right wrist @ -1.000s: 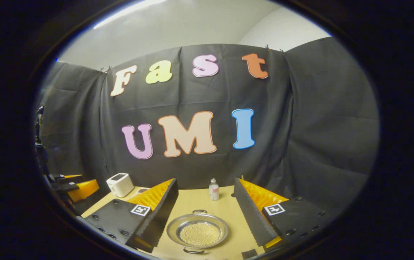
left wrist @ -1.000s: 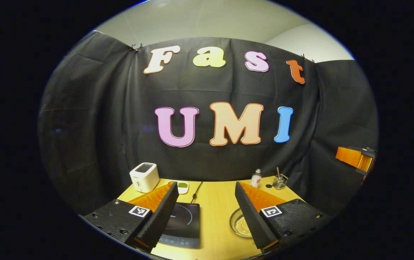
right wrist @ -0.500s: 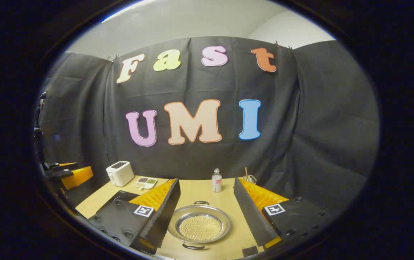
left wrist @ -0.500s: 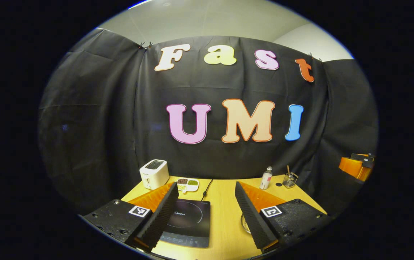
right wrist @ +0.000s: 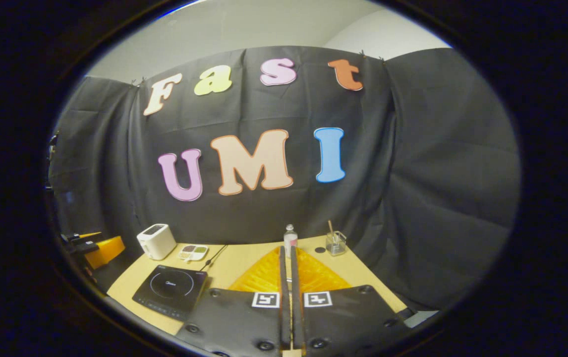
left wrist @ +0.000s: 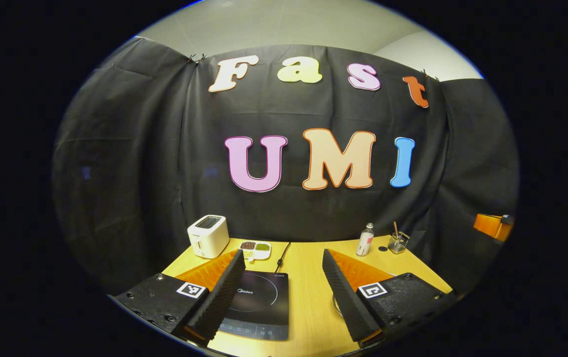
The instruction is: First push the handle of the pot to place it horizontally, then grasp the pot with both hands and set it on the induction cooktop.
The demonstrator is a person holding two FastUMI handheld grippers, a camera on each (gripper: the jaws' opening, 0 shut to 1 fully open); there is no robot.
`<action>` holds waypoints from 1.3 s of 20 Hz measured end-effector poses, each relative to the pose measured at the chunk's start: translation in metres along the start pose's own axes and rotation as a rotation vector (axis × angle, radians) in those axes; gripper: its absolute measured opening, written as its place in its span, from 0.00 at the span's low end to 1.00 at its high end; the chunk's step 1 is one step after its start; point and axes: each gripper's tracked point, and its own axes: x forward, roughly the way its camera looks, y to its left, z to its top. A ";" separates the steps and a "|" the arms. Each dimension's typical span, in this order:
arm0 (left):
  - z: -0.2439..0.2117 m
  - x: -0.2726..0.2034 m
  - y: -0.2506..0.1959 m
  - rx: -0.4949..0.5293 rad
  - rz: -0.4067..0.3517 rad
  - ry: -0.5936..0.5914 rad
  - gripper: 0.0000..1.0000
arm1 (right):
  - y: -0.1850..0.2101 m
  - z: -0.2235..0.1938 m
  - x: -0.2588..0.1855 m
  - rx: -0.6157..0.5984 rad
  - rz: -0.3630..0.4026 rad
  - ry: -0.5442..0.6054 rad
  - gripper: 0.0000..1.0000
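Note:
The black induction cooktop (left wrist: 259, 302) lies on the wooden table (left wrist: 309, 277), partly behind my left gripper's near finger. My left gripper (left wrist: 282, 254) is open above the table with nothing between its fingers. A sliver of the metal pot's rim (left wrist: 334, 302) peeks out beside the other finger. In the right gripper view my right gripper (right wrist: 287, 249) is shut, its fingers pressed together with nothing seen between them, and they hide the pot. There the cooktop (right wrist: 170, 290) sits to the left and the left gripper (right wrist: 96, 246) hangs at the far left edge.
At the back of the table stand a white toaster (left wrist: 208, 236), a small divided dish (left wrist: 255, 248), a clear bottle (left wrist: 364, 240) and a glass with sticks (left wrist: 398, 242). The cooktop's cord (left wrist: 282, 255) runs toward the black cloth wall. The right gripper (left wrist: 493, 225) shows at the far right.
My right gripper's fingers have closed together and now cover the pot, which lay between them before. The left gripper has drifted a little, so less of the pot shows.

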 end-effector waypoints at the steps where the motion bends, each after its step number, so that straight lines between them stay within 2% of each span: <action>1: -0.001 0.002 0.002 0.001 0.001 0.001 0.96 | 0.002 -0.005 0.001 -0.013 -0.009 0.011 0.00; 4: -0.006 0.003 0.011 0.010 0.004 0.014 0.96 | 0.006 -0.023 0.003 -0.048 -0.030 0.047 0.02; 6: -0.009 0.003 0.019 0.023 0.010 0.018 0.96 | 0.015 -0.042 0.001 -0.033 -0.024 0.081 0.00; 12: -0.022 -0.001 0.046 0.053 0.019 0.025 0.96 | 0.043 -0.107 -0.003 0.028 -0.010 0.209 0.02; 13: -0.027 -0.001 0.050 0.054 0.020 0.033 0.93 | 0.048 -0.120 -0.003 0.040 -0.005 0.242 0.02; 14: -0.030 0.001 0.053 0.053 0.022 0.041 0.96 | 0.052 -0.134 -0.003 0.050 0.004 0.279 0.02; 16: -0.035 0.001 0.058 0.047 0.024 0.054 0.93 | 0.064 -0.163 -0.004 0.068 0.034 0.367 0.03; 18: -0.038 0.002 0.059 0.036 0.017 0.060 0.96 | 0.074 -0.188 -0.005 0.064 0.057 0.452 0.00; 21: -0.045 0.004 0.062 0.031 0.009 0.068 0.96 | 0.086 -0.226 -0.012 0.068 0.086 0.586 0.03; 23: -0.049 0.006 0.067 0.026 0.010 0.068 0.96 | 0.093 -0.251 -0.012 0.078 0.098 0.668 0.00; 24: -0.053 0.008 0.069 0.017 0.014 0.078 0.96 | 0.096 -0.261 -0.013 0.081 0.102 0.713 0.03; 25: -0.059 0.008 0.070 0.001 0.016 0.086 0.93 | 0.097 -0.270 -0.014 0.085 0.107 0.754 0.00; 26: -0.060 0.009 0.069 -0.019 0.014 0.091 0.96 | 0.100 -0.279 -0.017 0.087 0.110 0.792 0.03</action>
